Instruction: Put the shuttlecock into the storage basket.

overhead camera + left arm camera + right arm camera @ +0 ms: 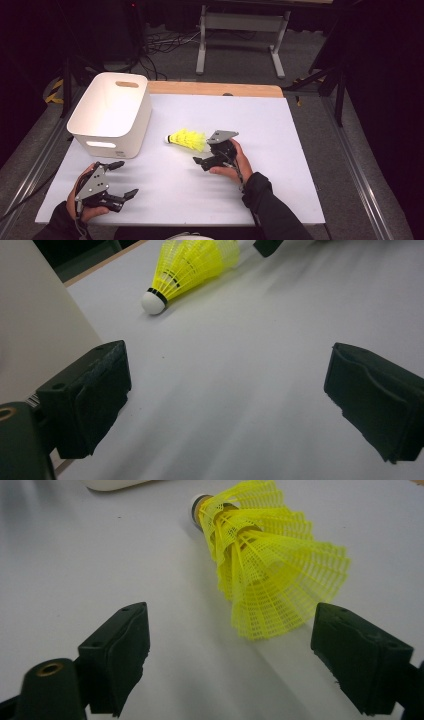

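On the white table [280, 165], both tools spread; right tool [204, 161] nears yellow shuttlecock [187, 139], white bin [112, 112] beside.

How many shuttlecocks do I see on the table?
1. The yellow shuttlecock lies on its side on the white table, right of the white bin, just ahead of the open right gripper. The inside of the bin is partly hidden, so more could be there.

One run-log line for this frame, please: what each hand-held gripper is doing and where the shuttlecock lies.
right hand-held gripper: open, at skirt of shuttlecock, not gripping | left hand-held gripper: open, empty | shuttlecock: on its side on table, right of bin
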Tool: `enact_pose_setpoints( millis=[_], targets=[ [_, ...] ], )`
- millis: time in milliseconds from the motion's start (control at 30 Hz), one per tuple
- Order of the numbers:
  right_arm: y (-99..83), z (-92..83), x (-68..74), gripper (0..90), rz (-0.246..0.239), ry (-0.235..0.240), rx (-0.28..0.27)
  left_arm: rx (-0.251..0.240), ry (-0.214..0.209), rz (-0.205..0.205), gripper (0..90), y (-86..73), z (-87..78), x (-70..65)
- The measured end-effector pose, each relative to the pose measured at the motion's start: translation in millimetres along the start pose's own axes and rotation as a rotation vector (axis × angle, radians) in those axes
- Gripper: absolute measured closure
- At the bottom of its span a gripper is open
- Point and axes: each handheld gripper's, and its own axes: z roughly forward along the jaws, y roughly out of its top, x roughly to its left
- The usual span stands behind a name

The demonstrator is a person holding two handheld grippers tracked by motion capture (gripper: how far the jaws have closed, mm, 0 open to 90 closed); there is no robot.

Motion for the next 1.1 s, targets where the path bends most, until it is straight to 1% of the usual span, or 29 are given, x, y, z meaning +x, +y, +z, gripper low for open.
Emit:
enact_pose_setpoints(
  millis=[33, 100, 167, 200, 333, 400, 433, 467, 533, 600, 700, 767, 833, 867, 933, 1033, 1100],
  targets=[
    [2.6, 4.2, 0.3, 19.5, -0.004, 0.001, 0.008, 0.002, -0.002, 0.002, 5.7, 0.1, 0.4, -0.5],
    [8.2, 12.9, 1.1, 22.3, 0.003, 0.018, 0.016, 0.001, -0.002, 0.004, 5.8, 0.2, 0.3, -0.7],
    [12.0, 19.3, 2.6, 22.9, 0.002, 0.013, 0.031, -0.002, -0.003, 0.000, 5.8, -0.1, -0.2, -0.5],
    [13.7, 22.3, 3.1, 23.9, 0.004, 0.022, 0.030, -0.001, -0.003, 0.000, 5.8, -0.2, -0.3, -0.2],
    [19.8, 32.4, 3.3, 28.3, 0.046, 0.049, 0.031, -0.002, -0.004, 0.000, 5.8, -0.3, -0.6, 0.0],
    [22.1, 37.0, 2.9, 30.1, 0.076, 0.050, 0.031, -0.003, -0.004, -0.002, 5.7, -0.2, -0.6, 0.3],
    [22.9, 39.4, 2.3, 31.0, 0.094, 0.053, 0.021, -0.003, -0.005, -0.002, 5.7, -0.2, -0.7, 0.2],
    [23.9, 41.5, 2.4, 33.9, 0.108, 0.058, 0.014, -0.002, -0.006, -0.001, 5.7, -0.1, -0.6, 0.1],
    [25.9, 45.7, 3.8, 38.0, 0.114, 0.021, 0.009, -0.001, -0.007, 0.002, 5.7, -0.1, -0.5, -0.2],
    [27.4, 48.9, 3.2, 46.6, 0.129, -0.006, 0.005, -0.001, -0.010, 0.000, 5.7, -0.2, -0.5, -0.4],
    [29.0, 53.4, 1.0, 61.5, 0.155, -0.067, 0.004, 0.001, -0.009, 0.002, 5.7, -0.3, -0.7, -0.7],
    [30.4, 55.0, 0.2, 72.9, 0.163, -0.095, -0.002, 0.002, -0.010, 0.002, 5.7, -0.4, -0.7, -0.7],
    [32.9, 55.5, 0.6, 81.2, 0.139, -0.100, -0.007, 0.003, -0.010, 0.002, 5.7, -0.4, -0.6, -0.6],
    [34.2, 55.7, 1.1, 83.8, 0.124, -0.098, -0.011, 0.003, -0.010, 0.000, 5.7, -0.5, -0.5, -0.6],
    [36.4, 56.7, 2.5, 85.5, 0.088, -0.105, -0.010, 0.005, -0.011, 0.001, 5.7, -0.6, -0.1, -0.6],
    [37.4, 56.8, 3.8, 86.5, 0.064, -0.104, -0.007, 0.008, -0.009, 0.000, 5.7, -0.7, 0.1, -0.6],
    [37.8, 54.6, 3.5, 86.7, 0.063, -0.098, -0.011, 0.008, -0.009, -0.004, 5.7, -0.8, 0.0, -0.5]
  ],
)
